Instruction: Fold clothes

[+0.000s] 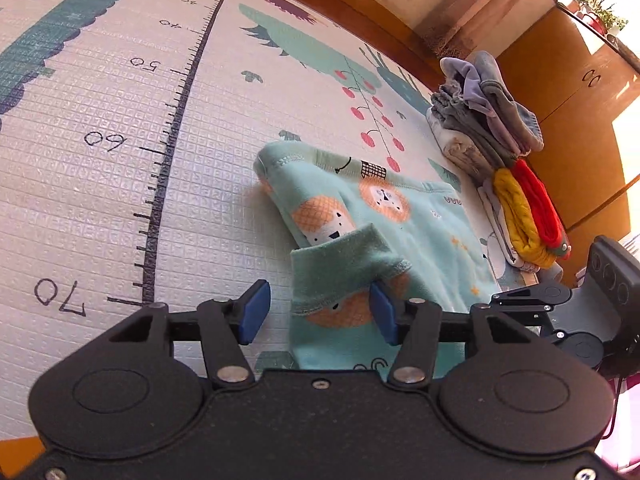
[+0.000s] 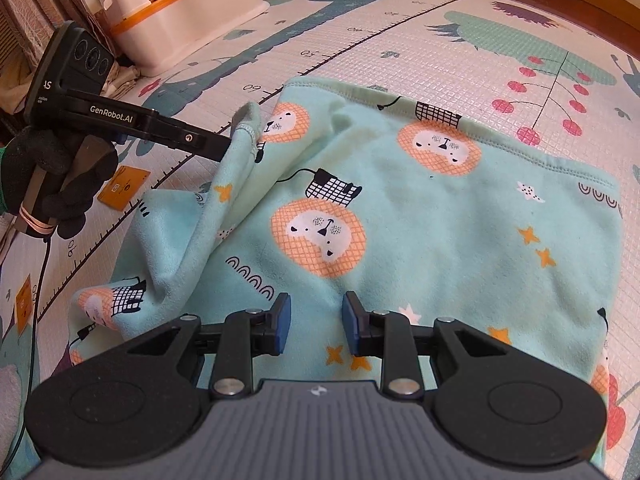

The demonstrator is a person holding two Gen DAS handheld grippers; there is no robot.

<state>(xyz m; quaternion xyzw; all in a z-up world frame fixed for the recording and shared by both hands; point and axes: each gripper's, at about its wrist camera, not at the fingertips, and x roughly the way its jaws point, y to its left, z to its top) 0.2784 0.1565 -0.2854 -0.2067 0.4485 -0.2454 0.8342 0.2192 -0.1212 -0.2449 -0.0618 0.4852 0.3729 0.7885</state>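
Play mat [image 2: 360, 24] on the floor, ruler print running across it.

Far left, right wrist view: a gloved hand [image 2: 60, 176] holds the left gripper [image 2: 230, 148] by its handle. Its tips reach the sleeve cuff [image 2: 248, 124] of the mint lion-print garment [image 2: 420, 208], and the cuff stands lifted off the body of the cloth. From its own camera the left gripper's blue pads [image 1: 254, 312] stand wide apart, the cuff lying against the right-hand pad only. Judgement: the jaws are open, the cuff propped or draped rather than pinched. The side view does not show the tips, so the hold is not settled there.

Centre: the garment lies spread on the mat, hem edge away from the right camera, its left side rumpled where the sleeve rises.

Right gripper [image 2: 316, 320]: hovers low over the near part of the cloth, pads parted, nothing between them.

Right, left wrist view: a stack of folded clothes [image 1: 504, 152] sits beside the garment, by the mat's edge.

To do the sleeve fold well: close on the cuff squarely, both layers, before carrying it; lay it flat across the chest; use the right gripper to pin the body so the fleece does not drag; smooth the ridge on the left.
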